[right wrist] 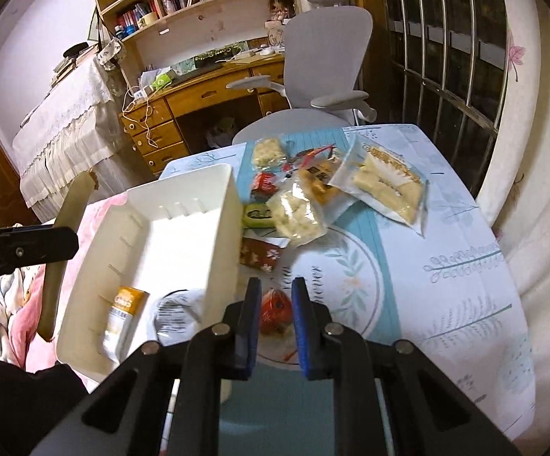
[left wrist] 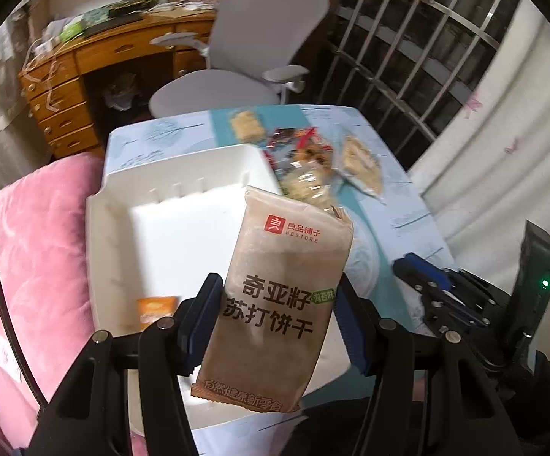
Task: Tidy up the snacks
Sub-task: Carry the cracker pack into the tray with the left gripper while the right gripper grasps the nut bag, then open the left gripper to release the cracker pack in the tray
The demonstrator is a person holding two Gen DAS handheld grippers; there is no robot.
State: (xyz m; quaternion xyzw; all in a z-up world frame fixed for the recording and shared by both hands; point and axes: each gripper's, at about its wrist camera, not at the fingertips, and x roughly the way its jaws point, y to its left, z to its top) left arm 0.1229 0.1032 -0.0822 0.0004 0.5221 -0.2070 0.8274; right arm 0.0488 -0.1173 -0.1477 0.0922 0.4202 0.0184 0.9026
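My left gripper is shut on a brown cracker packet and holds it upright above the white bin. In the right wrist view the packet shows edge-on left of the bin. An orange-and-white packet and a white packet lie in the bin. My right gripper is shut on a small red snack low over the table, just right of the bin. Several loose snacks lie on the table beyond.
The table has a pale blue patterned cloth. A pink cushion lies left of the bin. A grey office chair and a wooden desk stand behind the table. A barred window is at the right.
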